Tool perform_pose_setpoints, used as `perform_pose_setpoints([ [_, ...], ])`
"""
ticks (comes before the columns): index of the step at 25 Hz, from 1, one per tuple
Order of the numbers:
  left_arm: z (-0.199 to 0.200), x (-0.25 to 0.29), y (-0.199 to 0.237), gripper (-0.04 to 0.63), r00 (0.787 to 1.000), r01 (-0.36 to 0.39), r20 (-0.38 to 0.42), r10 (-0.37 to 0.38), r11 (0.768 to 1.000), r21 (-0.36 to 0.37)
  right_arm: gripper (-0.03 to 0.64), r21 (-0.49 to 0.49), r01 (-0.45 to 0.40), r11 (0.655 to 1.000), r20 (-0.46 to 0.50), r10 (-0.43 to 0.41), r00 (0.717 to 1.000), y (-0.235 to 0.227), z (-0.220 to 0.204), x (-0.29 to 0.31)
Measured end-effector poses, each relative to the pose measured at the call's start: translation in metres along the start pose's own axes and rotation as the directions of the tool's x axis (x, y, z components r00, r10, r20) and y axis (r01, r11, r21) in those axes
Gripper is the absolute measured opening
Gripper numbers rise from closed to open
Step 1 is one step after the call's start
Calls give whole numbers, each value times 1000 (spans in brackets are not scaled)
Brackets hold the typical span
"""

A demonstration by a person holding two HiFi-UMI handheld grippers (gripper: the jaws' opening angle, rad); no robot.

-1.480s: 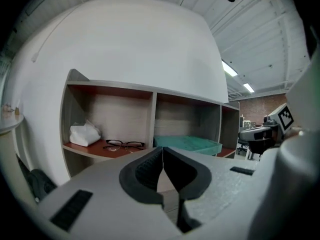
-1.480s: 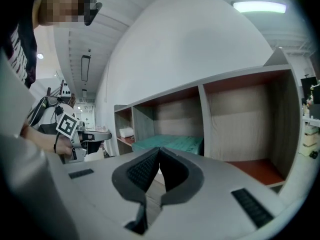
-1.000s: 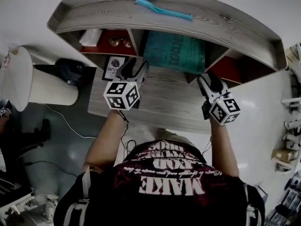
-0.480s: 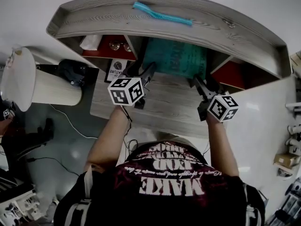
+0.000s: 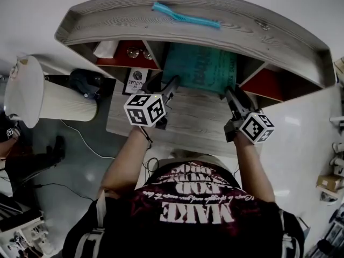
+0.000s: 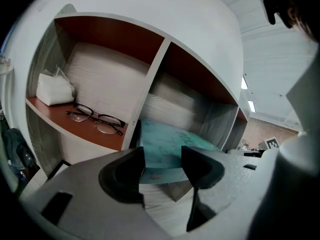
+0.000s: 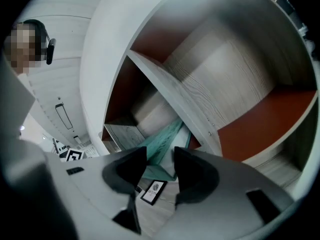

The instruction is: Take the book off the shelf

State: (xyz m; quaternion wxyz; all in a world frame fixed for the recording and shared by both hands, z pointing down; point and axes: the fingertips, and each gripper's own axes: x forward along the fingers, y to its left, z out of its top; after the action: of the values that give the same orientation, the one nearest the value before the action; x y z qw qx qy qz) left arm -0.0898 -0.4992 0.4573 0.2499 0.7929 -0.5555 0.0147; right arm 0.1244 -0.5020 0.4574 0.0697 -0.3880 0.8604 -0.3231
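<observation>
A teal book (image 5: 201, 66) lies flat in the middle bay of the curved wooden shelf (image 5: 258, 34), its near edge sticking out over the desk (image 5: 193, 117). My left gripper (image 5: 163, 85) is at the book's left near corner. Its jaws have just opened wide, then eased in slightly; the left gripper view shows the book (image 6: 167, 146) in the gap of that gripper (image 6: 162, 166), untouched. My right gripper (image 5: 235, 97) is at the right near corner. Its jaws have just been closing, and the book's edge (image 7: 162, 139) stands between them (image 7: 160, 169) with no visible press.
Glasses (image 6: 95, 119) and a white tissue pack (image 6: 54, 89) sit in the left bay. A teal comb (image 5: 185, 15) lies on the shelf's top. A printed card (image 5: 134, 78) rests on the desk. A white lampshade (image 5: 37, 93) is at the left.
The right gripper has rolled about its own line and its jaws stand narrower. The left jaws have spread wider. Both hands stayed roughly in place at the book's near corners.
</observation>
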Motion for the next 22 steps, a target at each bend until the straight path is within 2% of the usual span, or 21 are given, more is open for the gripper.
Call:
perform_pose_setpoints([
  [7, -15, -36, -8, 241, 1000, -1, 22, 1, 1000, 9, 160, -79, 46, 996, -40, -49, 998, 23, -20, -24],
  [11, -27, -55, -14, 241, 1000, 15, 18, -16, 1000, 26, 156, -82, 58, 995, -34, -61, 998, 33, -35, -43],
  [16, -41, -78, -17, 241, 999, 31, 28, -31, 999, 13, 156, -98, 61, 993, -14, -63, 998, 48, -51, -62],
  [22, -65, -103, -21, 241, 999, 40, 20, -40, 999, 28, 156, -104, 69, 992, -35, -73, 997, 55, -79, -83],
])
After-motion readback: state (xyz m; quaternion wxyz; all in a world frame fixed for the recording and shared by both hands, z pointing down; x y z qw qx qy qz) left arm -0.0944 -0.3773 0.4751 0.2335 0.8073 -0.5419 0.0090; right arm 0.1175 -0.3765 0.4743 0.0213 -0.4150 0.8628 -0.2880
